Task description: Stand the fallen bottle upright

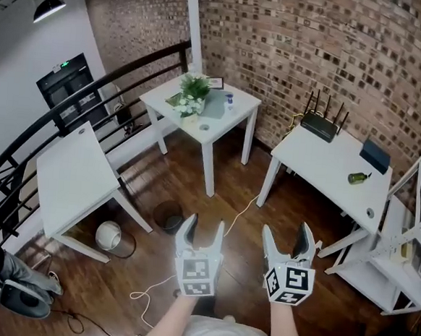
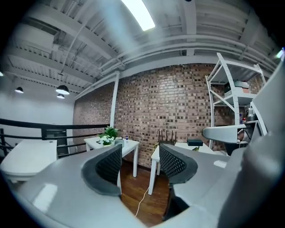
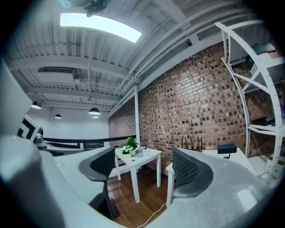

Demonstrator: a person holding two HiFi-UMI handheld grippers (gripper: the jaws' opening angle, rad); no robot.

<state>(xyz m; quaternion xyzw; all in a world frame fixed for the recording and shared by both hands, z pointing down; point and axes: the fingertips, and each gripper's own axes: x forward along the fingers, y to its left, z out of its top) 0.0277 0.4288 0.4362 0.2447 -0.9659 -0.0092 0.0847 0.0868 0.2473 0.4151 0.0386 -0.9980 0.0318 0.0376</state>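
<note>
A small green bottle (image 1: 358,177) lies on its side on the white table (image 1: 326,169) at the right, near the brick wall. Both grippers hang over the wooden floor, well short of that table. My left gripper (image 1: 203,228) is open with nothing between its jaws. My right gripper (image 1: 286,235) is also open and empty, the nearer of the two to the bottle's table. In the left gripper view the left gripper (image 2: 140,161) faces the gap between two white tables. The right gripper (image 3: 144,168) faces the same way in the right gripper view.
A black router (image 1: 320,125) and a dark box (image 1: 375,155) share the bottle's table. Another white table (image 1: 233,111) holds a potted plant (image 1: 194,91). A third table (image 1: 72,178) stands left by the railing. A bin (image 1: 168,215), floor cable (image 1: 240,211) and white shelf (image 1: 407,248) are nearby.
</note>
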